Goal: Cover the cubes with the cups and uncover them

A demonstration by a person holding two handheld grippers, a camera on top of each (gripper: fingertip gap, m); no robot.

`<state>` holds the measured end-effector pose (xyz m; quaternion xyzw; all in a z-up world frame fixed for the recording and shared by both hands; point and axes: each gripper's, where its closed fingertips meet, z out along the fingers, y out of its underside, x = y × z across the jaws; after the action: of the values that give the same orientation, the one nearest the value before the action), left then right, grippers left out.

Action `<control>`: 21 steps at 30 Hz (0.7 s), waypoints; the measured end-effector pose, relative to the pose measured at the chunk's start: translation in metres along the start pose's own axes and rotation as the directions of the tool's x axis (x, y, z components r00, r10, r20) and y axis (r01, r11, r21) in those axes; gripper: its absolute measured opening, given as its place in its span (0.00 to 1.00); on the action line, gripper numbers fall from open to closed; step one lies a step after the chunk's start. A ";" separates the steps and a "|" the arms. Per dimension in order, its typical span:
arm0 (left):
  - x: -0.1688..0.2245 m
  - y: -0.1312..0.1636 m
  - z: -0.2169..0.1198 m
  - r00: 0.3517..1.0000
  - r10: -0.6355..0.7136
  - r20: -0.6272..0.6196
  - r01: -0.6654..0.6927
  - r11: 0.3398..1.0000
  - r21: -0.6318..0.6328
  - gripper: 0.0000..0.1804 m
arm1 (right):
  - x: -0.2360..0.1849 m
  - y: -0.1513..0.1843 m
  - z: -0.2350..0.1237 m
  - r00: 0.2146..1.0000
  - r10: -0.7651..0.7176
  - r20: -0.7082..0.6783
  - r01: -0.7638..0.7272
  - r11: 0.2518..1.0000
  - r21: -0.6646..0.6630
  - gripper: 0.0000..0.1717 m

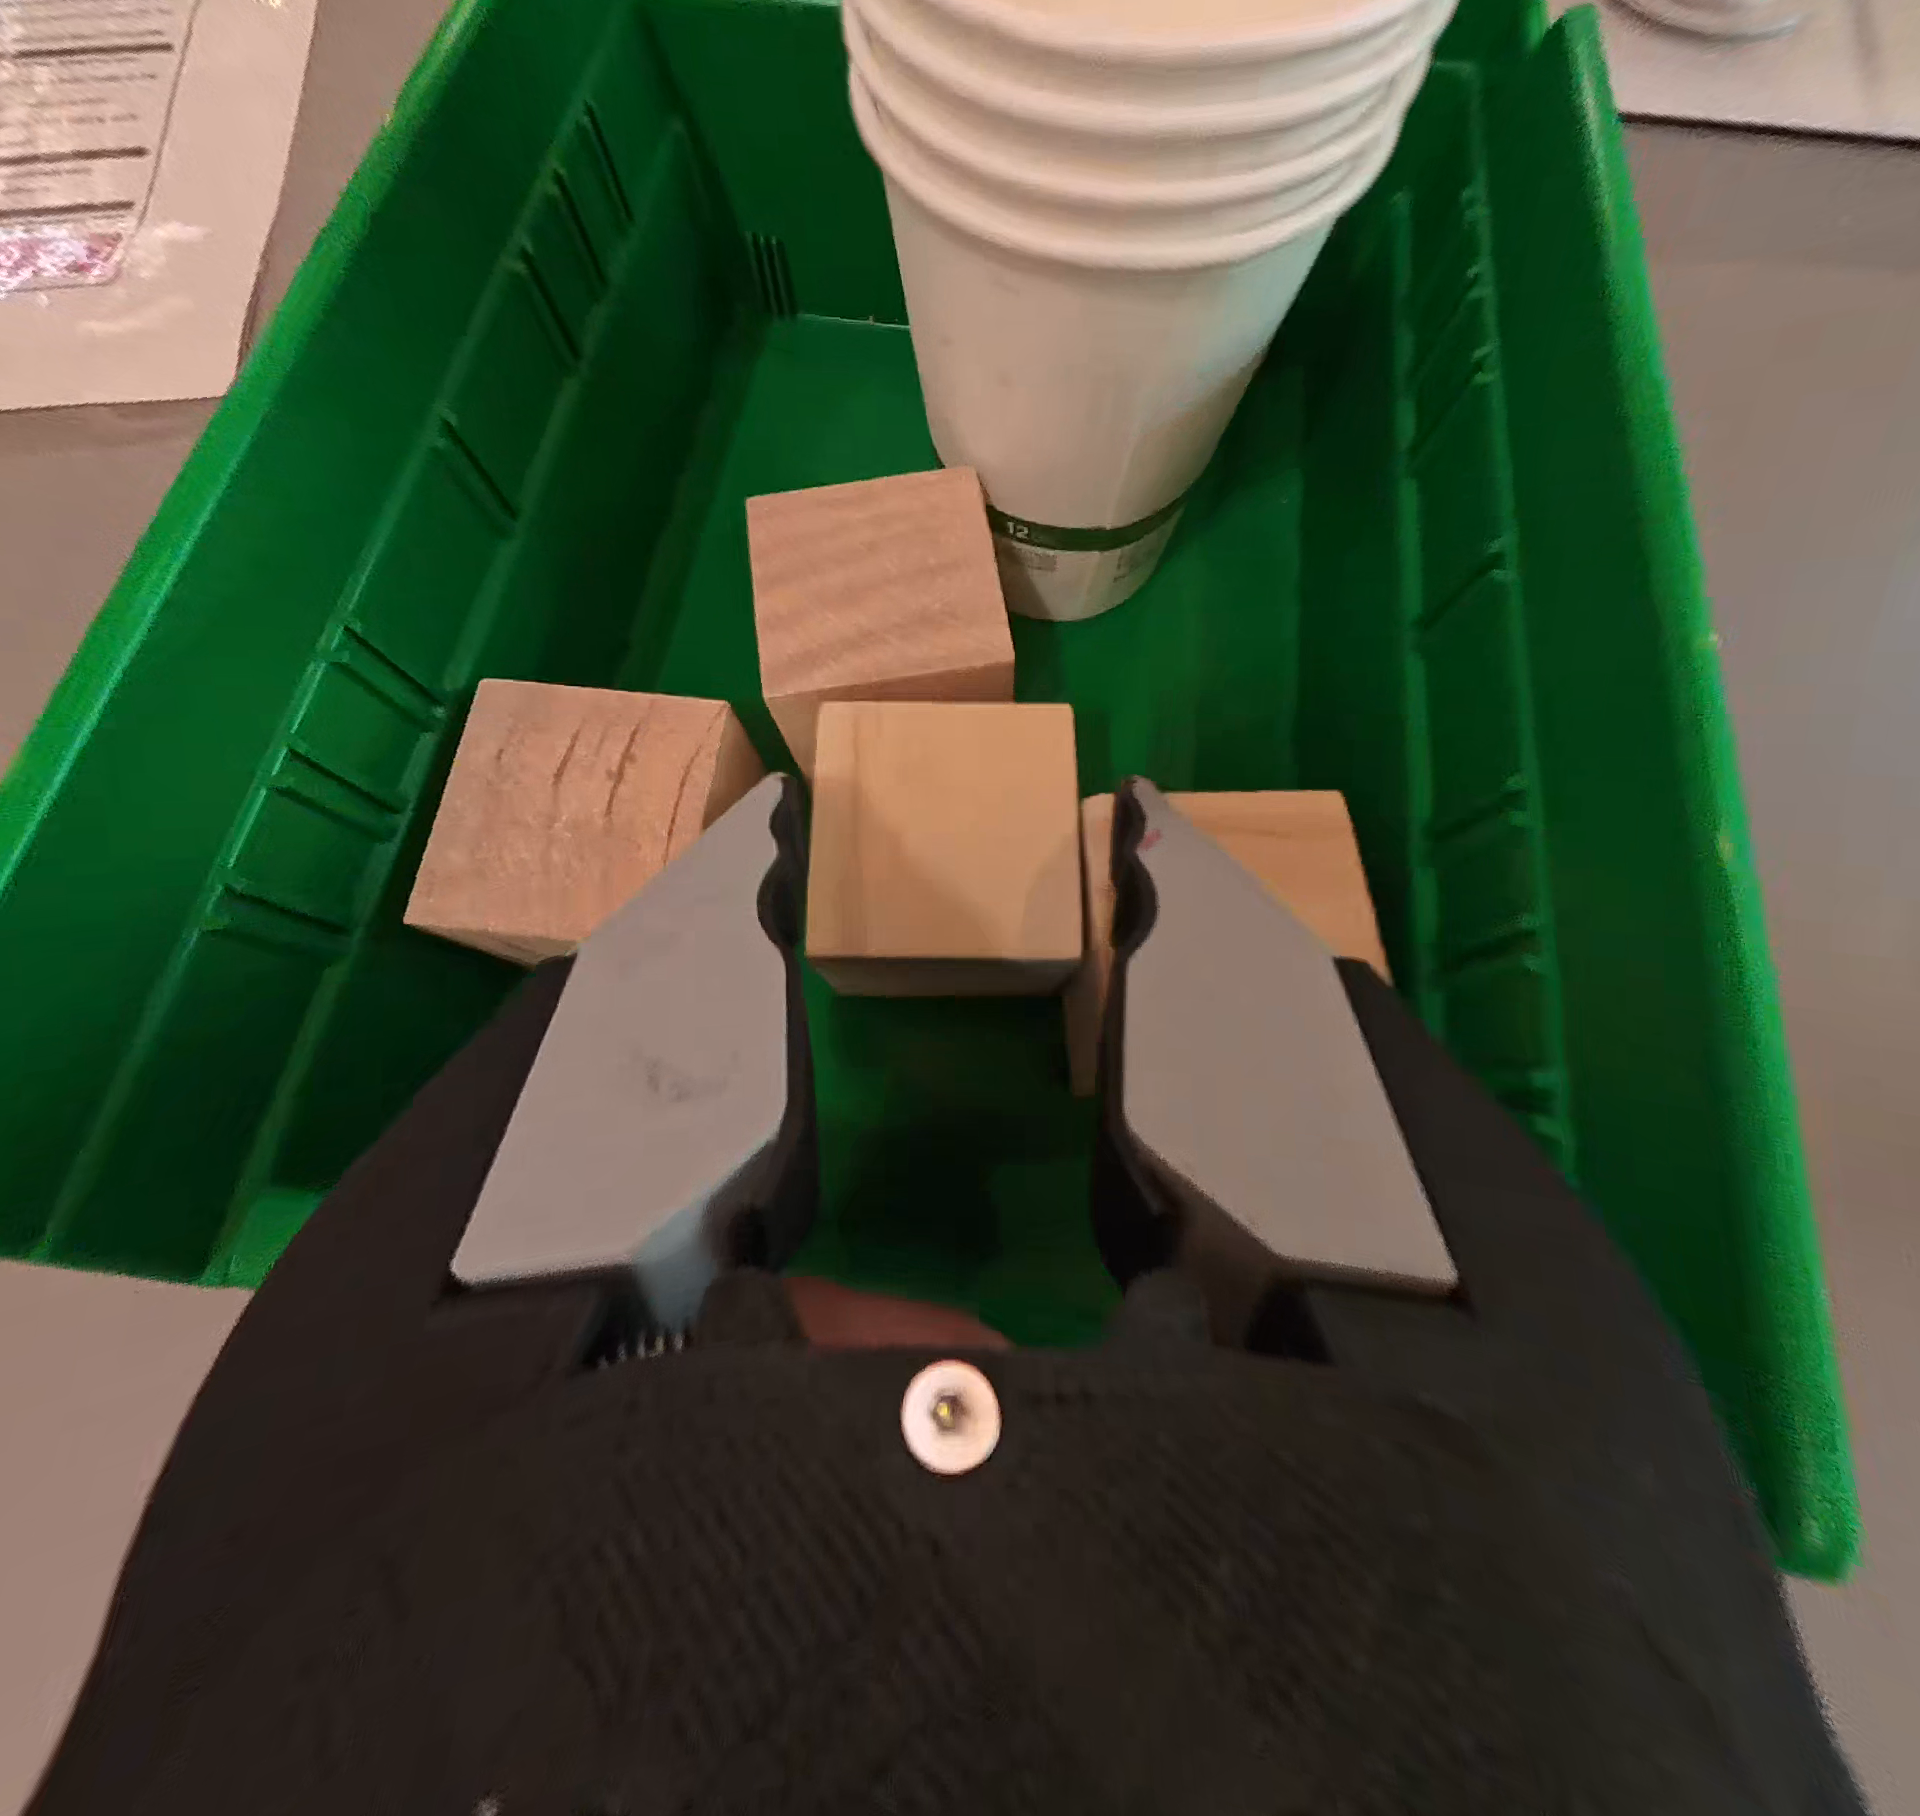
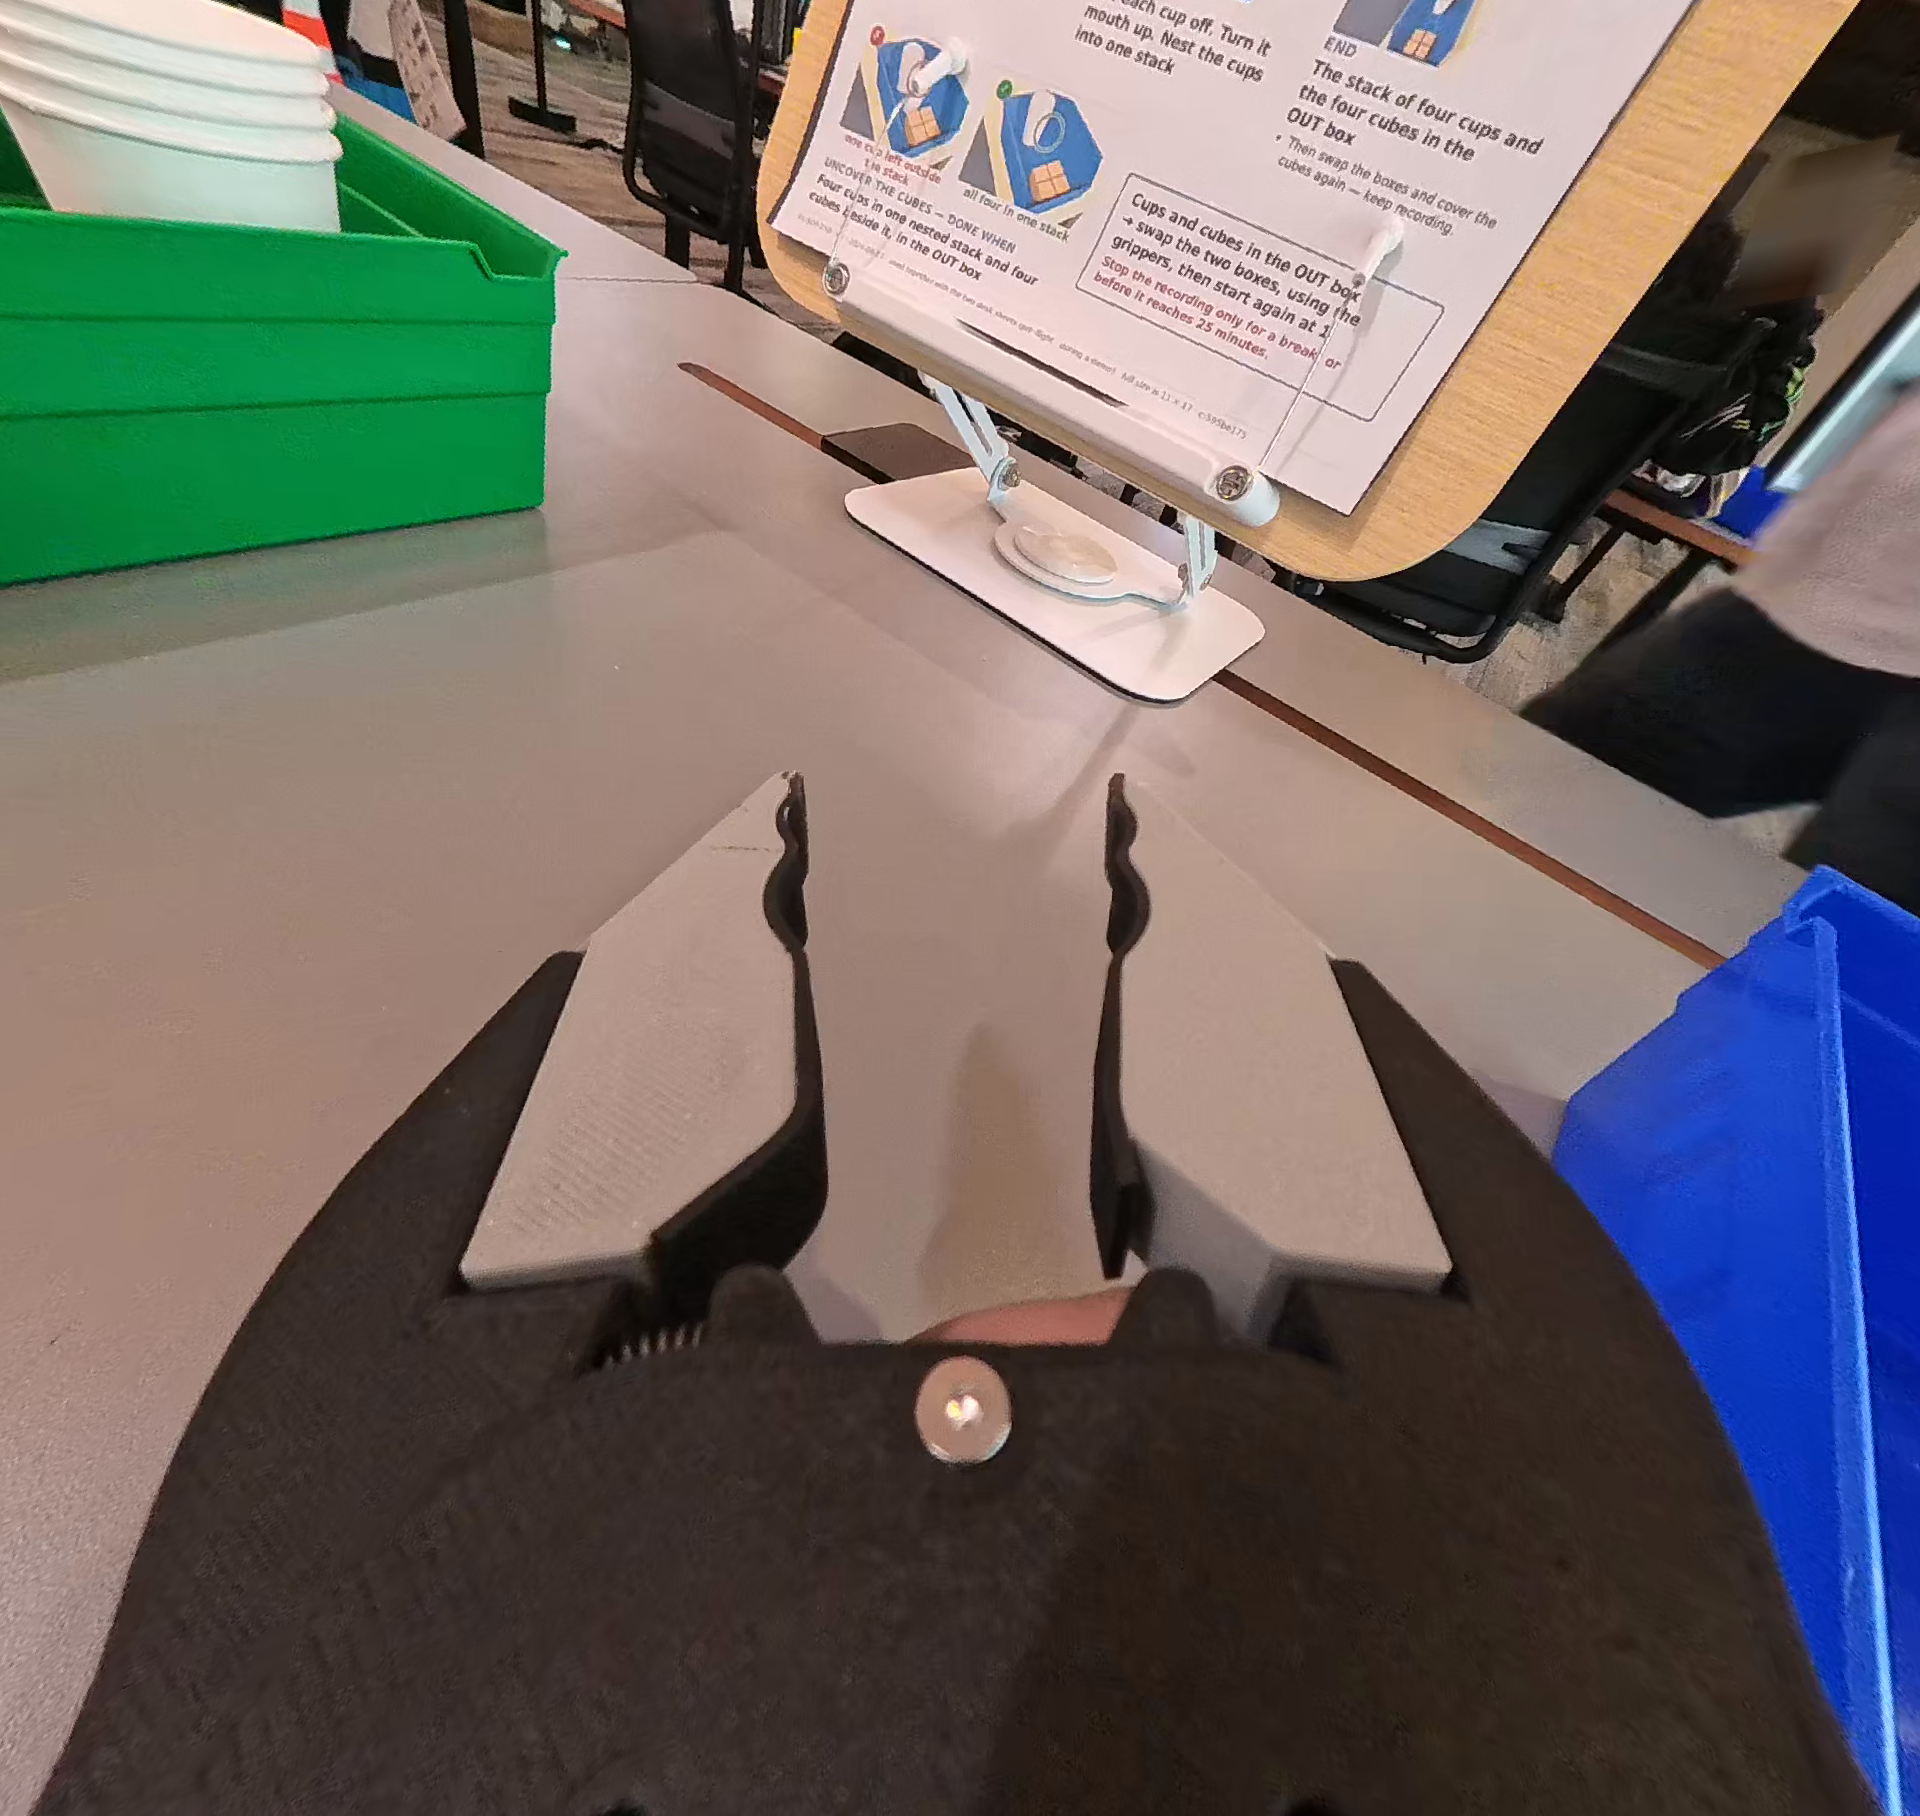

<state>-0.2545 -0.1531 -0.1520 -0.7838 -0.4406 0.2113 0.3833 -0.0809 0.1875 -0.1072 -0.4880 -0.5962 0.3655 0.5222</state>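
left claw (image 1: pixel 951 810) spread around a cube (image 1: pixel 940 836), contact unclear; right claw (image 2: pixel 954 800) apart, bare.

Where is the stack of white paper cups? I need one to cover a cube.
In the left wrist view, the stack of white paper cups stands upright at the far end of the green plastic bin, just beyond the farthest wooden cube.

green bin (image 1: pixel 436 540), white cups (image 1: pixel 1122 208) (green band at base), pale wood-grain cubes (image 1: pixel 940 831), blue bin (image 2: pixel 1766 1247)
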 end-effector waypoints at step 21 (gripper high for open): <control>-0.010 0.008 0.009 1.000 0.016 -0.014 -0.017 0.997 -0.070 0.31 | -0.004 -0.004 -0.001 0.999 -0.037 0.000 0.037 0.999 0.014 0.31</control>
<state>-0.2618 -0.1607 -0.1645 -0.8017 -0.4387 0.1936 0.3568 -0.0808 0.1821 -0.1040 -0.4732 -0.6026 0.3603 0.5322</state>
